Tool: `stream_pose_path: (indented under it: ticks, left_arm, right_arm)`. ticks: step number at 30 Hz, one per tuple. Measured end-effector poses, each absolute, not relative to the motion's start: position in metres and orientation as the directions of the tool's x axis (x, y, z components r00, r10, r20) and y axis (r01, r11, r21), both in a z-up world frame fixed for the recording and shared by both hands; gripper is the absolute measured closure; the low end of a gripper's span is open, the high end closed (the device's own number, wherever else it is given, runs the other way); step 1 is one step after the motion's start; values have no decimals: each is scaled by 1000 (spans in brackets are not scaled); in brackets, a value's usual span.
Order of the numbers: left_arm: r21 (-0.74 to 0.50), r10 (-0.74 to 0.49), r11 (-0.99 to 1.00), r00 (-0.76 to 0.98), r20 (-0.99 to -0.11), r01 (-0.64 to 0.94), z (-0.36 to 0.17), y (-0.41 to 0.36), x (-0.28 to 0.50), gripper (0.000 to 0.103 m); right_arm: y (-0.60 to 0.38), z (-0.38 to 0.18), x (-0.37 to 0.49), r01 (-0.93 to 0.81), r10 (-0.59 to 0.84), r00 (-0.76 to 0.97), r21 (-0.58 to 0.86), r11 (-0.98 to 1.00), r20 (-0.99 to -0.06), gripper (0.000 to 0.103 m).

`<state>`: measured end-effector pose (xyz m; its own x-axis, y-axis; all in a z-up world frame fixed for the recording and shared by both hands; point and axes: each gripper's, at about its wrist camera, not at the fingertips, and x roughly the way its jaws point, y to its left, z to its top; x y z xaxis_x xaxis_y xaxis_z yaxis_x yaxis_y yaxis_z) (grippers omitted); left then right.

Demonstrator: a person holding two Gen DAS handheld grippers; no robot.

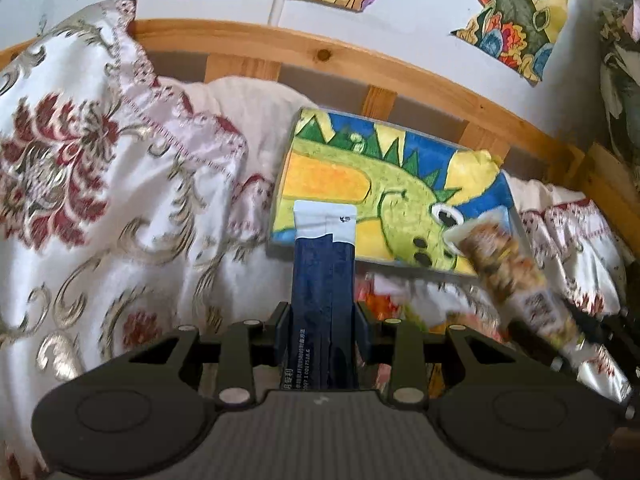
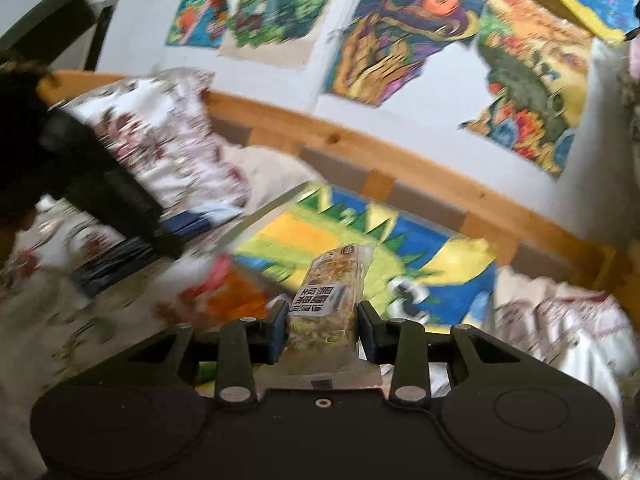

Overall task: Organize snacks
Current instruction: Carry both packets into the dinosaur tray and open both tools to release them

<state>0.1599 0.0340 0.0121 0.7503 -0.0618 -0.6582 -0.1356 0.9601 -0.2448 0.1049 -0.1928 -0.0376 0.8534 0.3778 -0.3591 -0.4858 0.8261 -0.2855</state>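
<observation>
Two snacks were up off the bed: left gripper [image 1: 322, 316] clamped on a blue pack [image 1: 323, 280], right gripper [image 2: 322, 324] pinching a nut bar [image 2: 332, 292]. Slick wrappers could slide free, or the bar might clip the dinosaur box [image 1: 384, 196].

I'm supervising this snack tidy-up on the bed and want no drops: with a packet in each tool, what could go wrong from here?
1. The right tool grips the clear nut bar near its tail end, so most of it juts forward and could swing or slip.
2. The left tool holds the dark blue packet the same way.
3. The two packets are close together above the dinosaur-drawing box; they could knock each other.
</observation>
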Motion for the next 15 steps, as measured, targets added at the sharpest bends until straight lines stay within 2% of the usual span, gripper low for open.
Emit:
stream_pose_path:
  ticks: [6,15]
  left_arm:
    - [-259,-78,958,761,-644,-120,20,12,209,66]
    - [-235,-99,970,786,-611,-61,8,-31,286,66]
  right_arm:
    - [-216,-22,162,-412,336,900,-296,862,-276,64]
    - [-251,-30,222,-376,312,914,-252,892,-261,64]
